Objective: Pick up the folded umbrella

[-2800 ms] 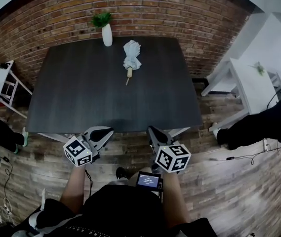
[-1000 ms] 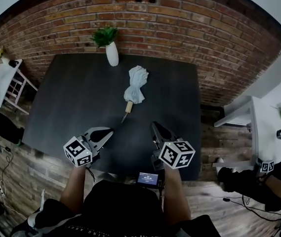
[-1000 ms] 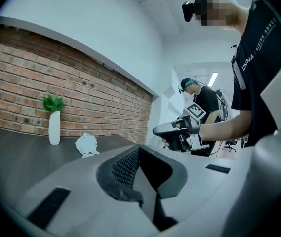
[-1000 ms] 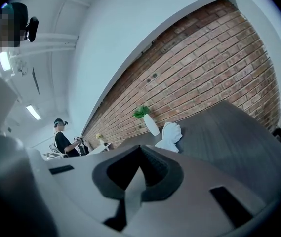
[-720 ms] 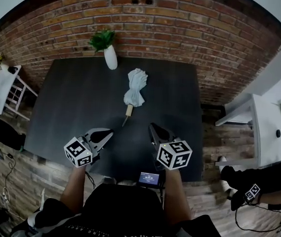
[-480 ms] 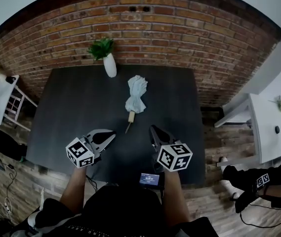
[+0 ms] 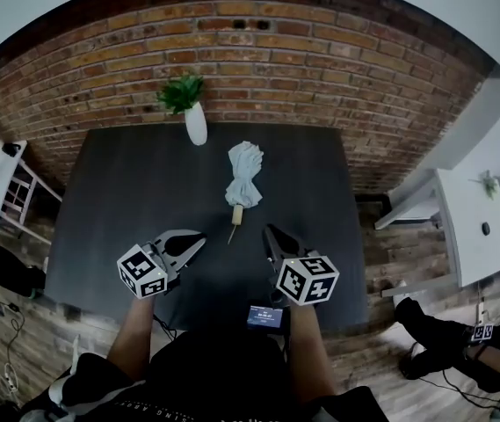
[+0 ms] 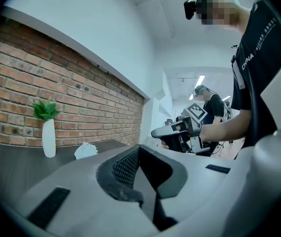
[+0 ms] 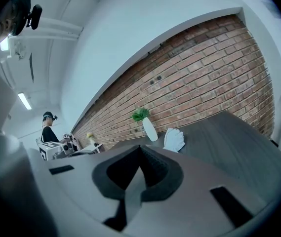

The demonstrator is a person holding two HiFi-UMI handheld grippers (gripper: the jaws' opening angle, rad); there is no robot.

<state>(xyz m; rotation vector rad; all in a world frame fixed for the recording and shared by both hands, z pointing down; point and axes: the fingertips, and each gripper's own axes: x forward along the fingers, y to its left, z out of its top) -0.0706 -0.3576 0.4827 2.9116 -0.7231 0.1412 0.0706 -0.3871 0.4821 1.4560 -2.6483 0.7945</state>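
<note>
Lying along the midline of the tabletop, nearer its far edge, the folded umbrella is shown with its handle pointed at the near edge (canopy end farther off). The left gripper and right gripper are held about equally near it, each pressed together and empty.

I see soft, even indoor light; a ceiling strip lamp glows in the right gripper view. Fisheye bends the brick wall and blackens every corner. Up close, the right gripper is blurred; the table looks matte, dim.
</note>
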